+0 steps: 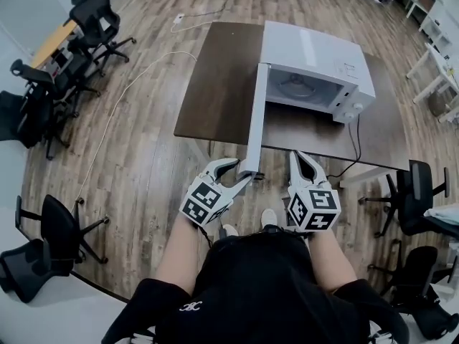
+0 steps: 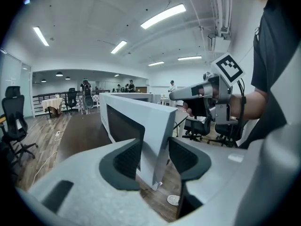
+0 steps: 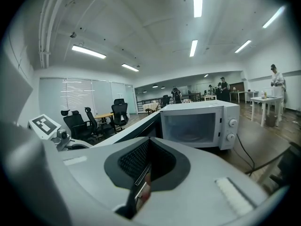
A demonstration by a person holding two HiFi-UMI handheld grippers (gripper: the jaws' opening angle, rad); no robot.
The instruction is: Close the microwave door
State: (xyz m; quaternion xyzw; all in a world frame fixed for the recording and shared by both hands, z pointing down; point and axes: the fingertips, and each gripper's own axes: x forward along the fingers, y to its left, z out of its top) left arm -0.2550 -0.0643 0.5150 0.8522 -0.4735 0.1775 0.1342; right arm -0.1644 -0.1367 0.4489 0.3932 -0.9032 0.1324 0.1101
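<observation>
A white microwave [image 1: 315, 56] stands on the dark table [image 1: 222, 84], its cavity showing. Its door [image 1: 256, 113] is swung wide open toward me, reaching past the table's front edge. My left gripper [image 1: 242, 171] is open at the door's free edge. In the left gripper view that door [image 2: 136, 121] edge stands between the spread pads of the left gripper [image 2: 153, 157], with a gap on the right side. My right gripper [image 1: 300, 158] is shut and holds nothing, just right of the door. The right gripper [image 3: 148, 161] points at the microwave [image 3: 197, 124].
A black power cable [image 1: 355, 149] runs off the table's front right. Black office chairs stand at the left [image 1: 93, 20], lower left [image 1: 57, 235] and right [image 1: 416, 192]. A white cable [image 1: 122, 99] lies across the wooden floor.
</observation>
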